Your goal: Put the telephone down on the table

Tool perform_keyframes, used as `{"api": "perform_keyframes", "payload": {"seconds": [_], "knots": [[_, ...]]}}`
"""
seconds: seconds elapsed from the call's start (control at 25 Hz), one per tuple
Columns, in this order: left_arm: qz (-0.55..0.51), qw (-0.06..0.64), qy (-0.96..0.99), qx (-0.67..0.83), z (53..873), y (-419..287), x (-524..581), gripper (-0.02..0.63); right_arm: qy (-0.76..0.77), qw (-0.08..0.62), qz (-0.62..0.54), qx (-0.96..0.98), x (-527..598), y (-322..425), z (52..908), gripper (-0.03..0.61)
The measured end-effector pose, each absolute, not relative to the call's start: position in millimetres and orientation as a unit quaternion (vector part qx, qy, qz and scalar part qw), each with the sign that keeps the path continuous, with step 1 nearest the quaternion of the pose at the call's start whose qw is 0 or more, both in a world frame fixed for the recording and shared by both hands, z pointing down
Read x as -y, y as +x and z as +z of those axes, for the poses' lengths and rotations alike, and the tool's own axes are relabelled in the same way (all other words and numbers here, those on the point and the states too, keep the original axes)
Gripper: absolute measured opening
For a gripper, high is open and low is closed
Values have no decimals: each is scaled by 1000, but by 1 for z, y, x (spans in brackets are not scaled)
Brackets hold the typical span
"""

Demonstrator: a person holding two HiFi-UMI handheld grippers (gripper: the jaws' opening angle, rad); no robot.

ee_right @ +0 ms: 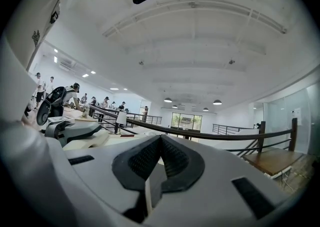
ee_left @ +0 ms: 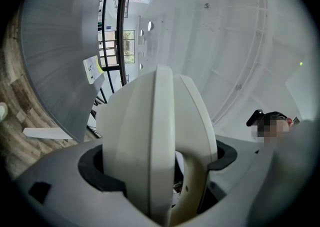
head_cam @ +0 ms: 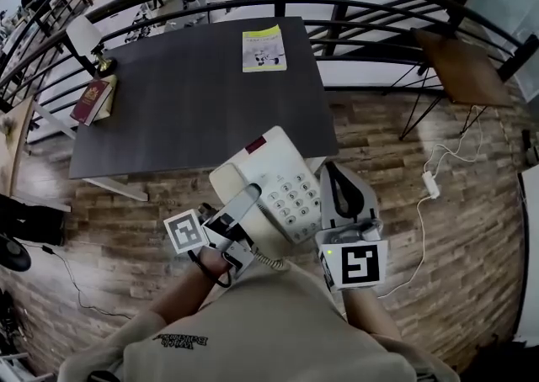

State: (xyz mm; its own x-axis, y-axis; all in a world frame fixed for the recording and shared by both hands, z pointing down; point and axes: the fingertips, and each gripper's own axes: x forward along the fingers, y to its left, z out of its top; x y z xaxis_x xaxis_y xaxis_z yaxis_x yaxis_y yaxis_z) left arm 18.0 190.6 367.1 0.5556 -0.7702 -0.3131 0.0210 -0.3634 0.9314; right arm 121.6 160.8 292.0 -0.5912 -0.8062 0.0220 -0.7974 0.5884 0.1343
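Holding the cream plastic push-button telephone (head_cam: 278, 187) just short of the dark rectangular table (head_cam: 194, 103), we have left gripper (head_cam: 242, 208) and right gripper (head_cam: 337, 191) each clamped on it, for a steady 2-sided carry.

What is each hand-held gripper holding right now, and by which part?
Both hold the telephone. The left hand-held gripper clamps its rounded left side. The right hand-held gripper pinches a thin edge on its right side.
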Motion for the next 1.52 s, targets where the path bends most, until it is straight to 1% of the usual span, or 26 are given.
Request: {"api": "perform_keyframes", "payload": {"seconds": [0.2, 0.44, 0.8, 1.24, 1.52], "knots": [[-386, 509, 728, 250, 373, 10, -140, 463, 451, 57, -62, 889, -113, 110, 299, 3], [-364, 524, 731, 242, 380, -1, -75, 463, 465, 58, -43, 883, -49, 94, 302, 3], [-342, 552, 728, 222, 383, -32, 31, 463, 488, 78, -36, 869, 56, 64, 300, 3], [-318, 559, 744, 184, 378, -57, 119, 463, 518, 90, -43, 850, 130, 39, 295, 3], [-318, 558, 744, 185, 376, -57, 135, 463, 520, 86, -51, 848, 147, 43, 291, 3]]}}
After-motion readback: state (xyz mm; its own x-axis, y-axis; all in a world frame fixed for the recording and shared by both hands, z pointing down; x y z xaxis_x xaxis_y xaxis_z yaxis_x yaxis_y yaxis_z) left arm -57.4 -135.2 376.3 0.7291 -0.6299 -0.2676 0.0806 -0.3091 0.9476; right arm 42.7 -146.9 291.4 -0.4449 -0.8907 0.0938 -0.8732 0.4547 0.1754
